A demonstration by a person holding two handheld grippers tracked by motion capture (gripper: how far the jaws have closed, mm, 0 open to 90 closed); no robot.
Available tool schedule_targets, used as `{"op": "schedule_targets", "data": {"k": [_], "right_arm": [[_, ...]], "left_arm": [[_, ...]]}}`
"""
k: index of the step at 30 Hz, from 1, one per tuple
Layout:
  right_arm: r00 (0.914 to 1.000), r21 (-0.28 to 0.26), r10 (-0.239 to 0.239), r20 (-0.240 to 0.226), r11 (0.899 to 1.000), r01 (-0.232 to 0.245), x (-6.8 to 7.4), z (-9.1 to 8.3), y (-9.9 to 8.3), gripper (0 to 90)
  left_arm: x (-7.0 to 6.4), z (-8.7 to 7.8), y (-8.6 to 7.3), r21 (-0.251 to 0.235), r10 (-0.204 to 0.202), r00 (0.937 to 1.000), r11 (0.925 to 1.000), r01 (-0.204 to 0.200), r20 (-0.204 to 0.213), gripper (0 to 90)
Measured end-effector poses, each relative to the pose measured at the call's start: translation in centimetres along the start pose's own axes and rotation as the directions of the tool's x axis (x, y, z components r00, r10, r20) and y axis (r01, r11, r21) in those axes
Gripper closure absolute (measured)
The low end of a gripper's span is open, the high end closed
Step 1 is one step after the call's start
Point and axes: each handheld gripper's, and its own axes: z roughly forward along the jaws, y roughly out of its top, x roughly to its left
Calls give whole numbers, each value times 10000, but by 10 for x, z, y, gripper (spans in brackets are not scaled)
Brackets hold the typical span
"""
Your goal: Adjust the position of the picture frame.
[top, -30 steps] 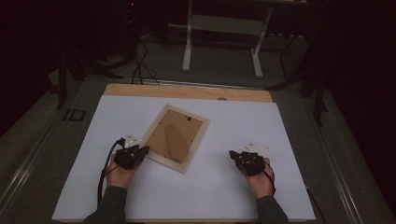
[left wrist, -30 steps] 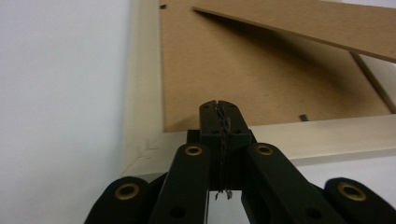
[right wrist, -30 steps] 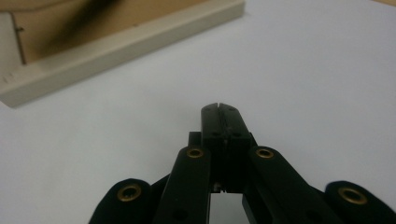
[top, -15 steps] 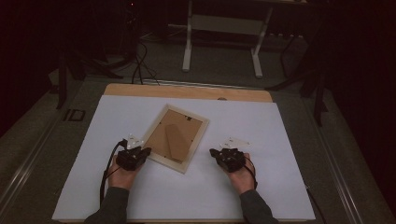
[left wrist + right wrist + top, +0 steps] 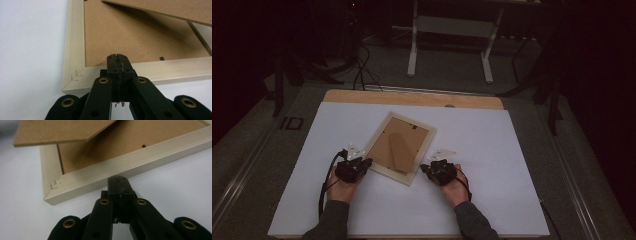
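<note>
Fingers on my left gripper (image 5: 362,164) are clenched empty over the picture frame's (image 5: 398,148) near corner rail, my right gripper (image 5: 428,169) pinched empty just short of its opposite corner, frame slanting away between them on the table (image 5: 492,150)

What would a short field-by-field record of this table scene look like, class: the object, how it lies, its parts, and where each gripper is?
object: picture frame, pale wood
lying: face down on the white table cover, turned at an angle
back: brown backing board showing, with a stand flap raised off it
left gripper: jaws shut, tips over the frame's near rail
right gripper: jaws shut, tips at the outer edge of a frame rail
hands: one behind each gripper, at the table's near side
</note>
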Motion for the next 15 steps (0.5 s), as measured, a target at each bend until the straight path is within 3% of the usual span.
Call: {"op": "schedule_targets", "data": {"k": [15], "right_arm": [[9993, 409, -195, -315, 9989, 208, 4, 9, -2, 900]], "left_arm": [[1, -3, 0, -177, -32, 10000, 9998, 32, 24, 899]]}}
